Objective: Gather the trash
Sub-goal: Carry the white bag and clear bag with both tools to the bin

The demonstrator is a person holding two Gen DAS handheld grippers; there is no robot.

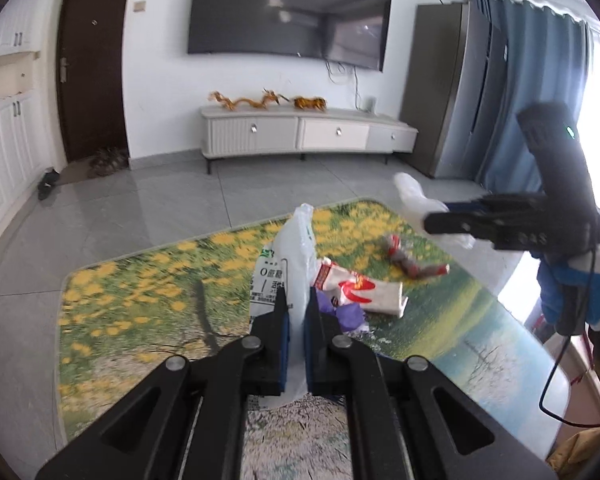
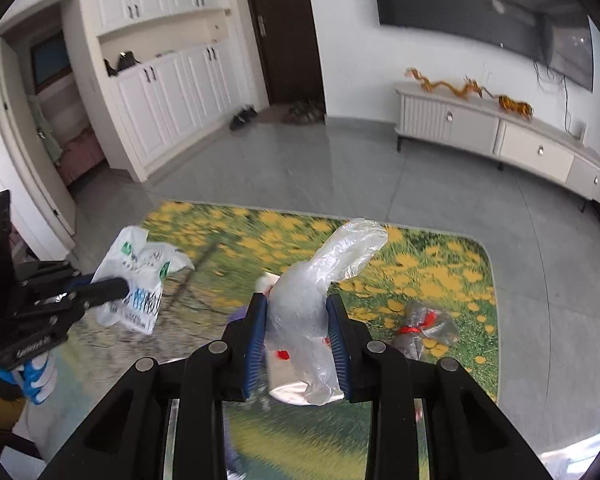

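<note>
thin crinkled plastic bag (image 1: 296,256), glossy printed tabletop (image 1: 440,320), matt black claw (image 1: 296,312), shiny floor tiles (image 1: 180,208)

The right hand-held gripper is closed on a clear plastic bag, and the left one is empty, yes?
Not quite. The left hand-held gripper is not empty: the left wrist view shows it shut on a white printed bag. The right hand-held gripper does grip the clear plastic bag.

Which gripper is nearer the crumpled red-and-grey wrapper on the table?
Right. The right gripper hangs just beside the wrapper; the left gripper is farther, across the white packet.
</note>
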